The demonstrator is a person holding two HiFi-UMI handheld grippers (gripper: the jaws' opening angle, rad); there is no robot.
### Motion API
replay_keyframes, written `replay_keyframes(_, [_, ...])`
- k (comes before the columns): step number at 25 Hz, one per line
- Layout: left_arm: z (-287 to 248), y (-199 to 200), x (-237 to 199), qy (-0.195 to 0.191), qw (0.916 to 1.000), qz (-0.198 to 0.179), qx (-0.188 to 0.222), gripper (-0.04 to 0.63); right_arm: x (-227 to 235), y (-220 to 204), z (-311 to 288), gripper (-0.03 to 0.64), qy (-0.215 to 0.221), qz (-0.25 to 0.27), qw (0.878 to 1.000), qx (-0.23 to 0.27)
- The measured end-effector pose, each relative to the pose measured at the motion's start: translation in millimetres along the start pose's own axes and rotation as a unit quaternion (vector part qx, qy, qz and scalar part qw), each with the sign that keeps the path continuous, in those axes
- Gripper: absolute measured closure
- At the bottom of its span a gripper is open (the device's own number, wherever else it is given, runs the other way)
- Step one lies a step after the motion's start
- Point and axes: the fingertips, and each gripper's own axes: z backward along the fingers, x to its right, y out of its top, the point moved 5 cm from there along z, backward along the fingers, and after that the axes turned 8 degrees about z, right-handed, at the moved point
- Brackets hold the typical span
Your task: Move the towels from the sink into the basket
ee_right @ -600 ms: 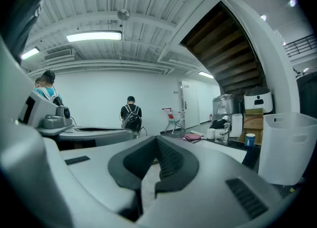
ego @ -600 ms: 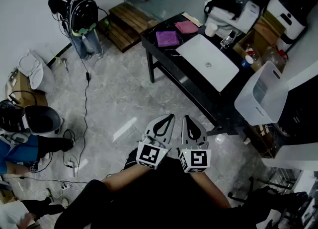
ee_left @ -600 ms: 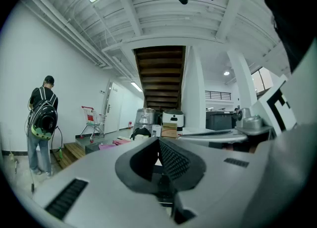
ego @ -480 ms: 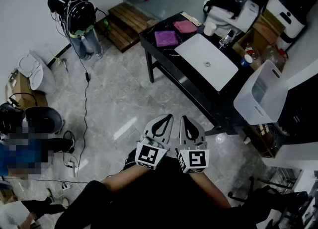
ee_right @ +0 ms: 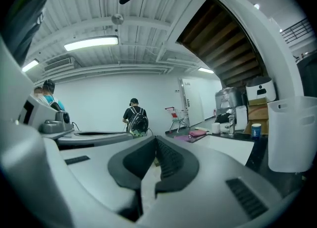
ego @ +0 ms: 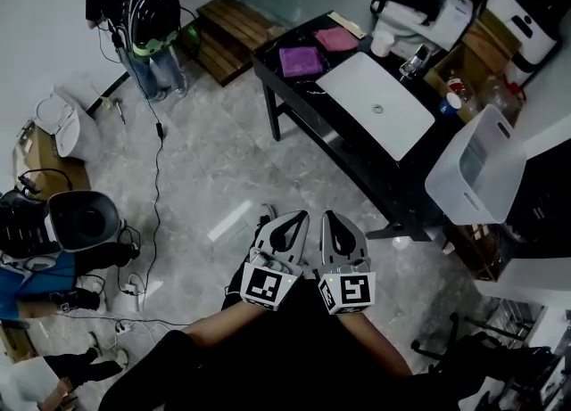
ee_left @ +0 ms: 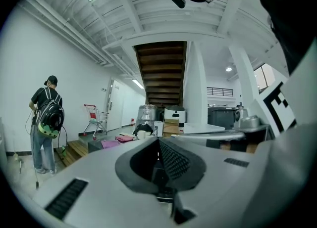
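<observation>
Both grippers empty and held in close, well short of the table.

Head view: left gripper [ego: 302,216] and right gripper [ego: 328,215] sit side by side close to the body, tips aimed at the far black table [ego: 354,157]. Reads as a ready pose before the reach. Purple towel [ego: 300,61] and pink towel [ego: 336,38] lie flat on the table's far-left end, just beside the sink [ego: 401,128], not in it; the sink looks bare. White basket [ego: 500,173] stands right of the table, so the carry should go left to right across the sink. Left gripper view: jaws pressed together, nothing between them; both towels small and far, left of centre. Right gripper view: jaws pressed together too, nothing pinched; basket wall near right, towels beyond.
</observation>
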Motion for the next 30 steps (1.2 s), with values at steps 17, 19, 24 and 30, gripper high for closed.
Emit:
replay_keyframes(17, [-121.3, 9.8, -109.3, -0.052, 0.9981, 0.004, -0.032, 0.583, 45.0, -0.3, -144.9, 0.597, -0.054, 0.000, 0.998, -0.039])
replay_keyframes(19, [-136.1, 17.1, -128.2, -0.052, 0.9982, 0.009, -0.028, 0.583, 51.1, 5.3, -171.0, 0.597, -0.059, 0.004, 0.997, -0.040])
replay_keyframes(24, [-167.4, 36.0, -177.7, -0.053, 0.9983, 0.015, -0.022, 0.583, 58.8, 21.8, -230.1, 0.597, -0.066, 0.000, 0.997, -0.047])
replay_keyframes(30, [-196.5, 45.8, -238.3, -0.056, 0.9980, 0.022, -0.018, 0.583, 56.9, 31.2, -290.7, 0.597, -0.054, 0.009, 0.996, -0.068])
